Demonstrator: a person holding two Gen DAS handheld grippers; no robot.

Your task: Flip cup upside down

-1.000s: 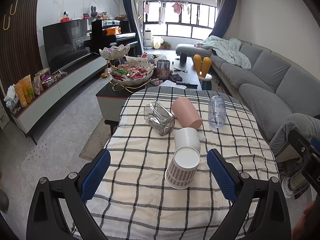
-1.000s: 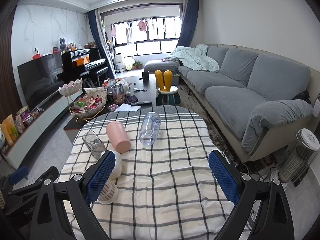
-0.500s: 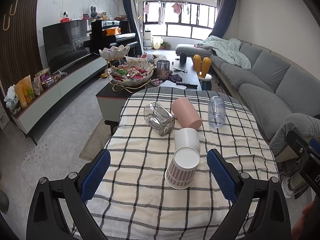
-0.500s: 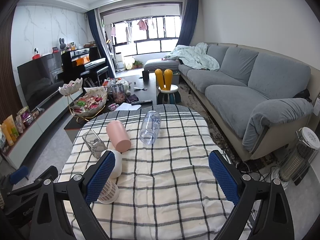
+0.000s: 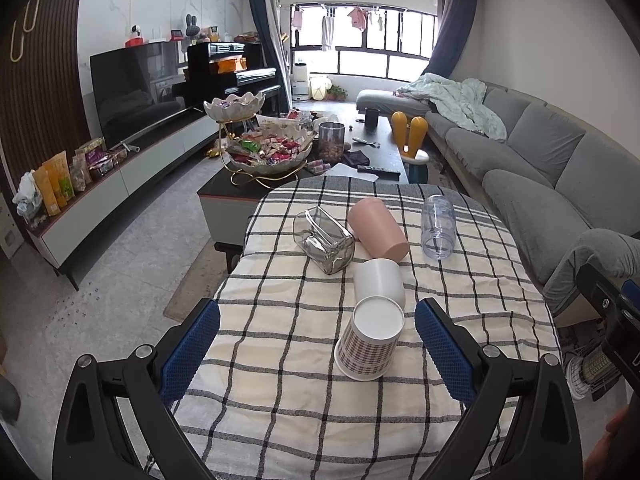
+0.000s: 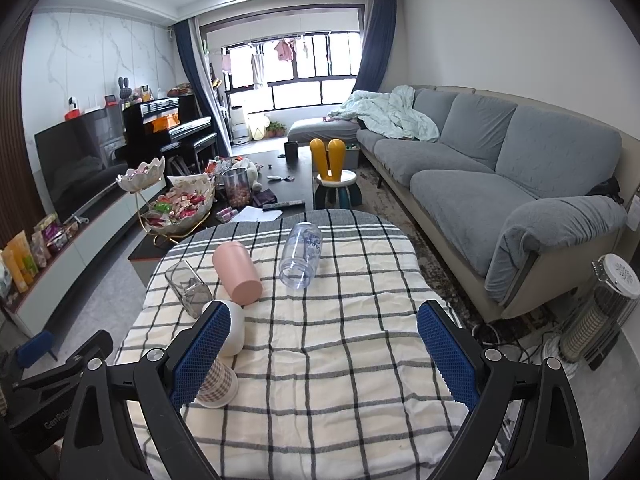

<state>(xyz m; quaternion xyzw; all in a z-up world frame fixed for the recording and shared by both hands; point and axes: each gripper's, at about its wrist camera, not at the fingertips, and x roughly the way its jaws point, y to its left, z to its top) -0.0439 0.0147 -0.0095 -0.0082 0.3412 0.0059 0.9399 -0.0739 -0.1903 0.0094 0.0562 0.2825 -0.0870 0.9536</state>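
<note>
Left wrist view: left tool spread wide, gripping nothing. Plaid cup upside down on the checked worktop, between the pads, touching neither. White cup on its side just behind it. Farther back, glass box, pink cup and clear bottle, all lying down.

Right wrist view: right tool spread wide, empty, over bare cloth. Plaid cup partly hidden behind the left pad. Sofa beside the worktop.
</note>
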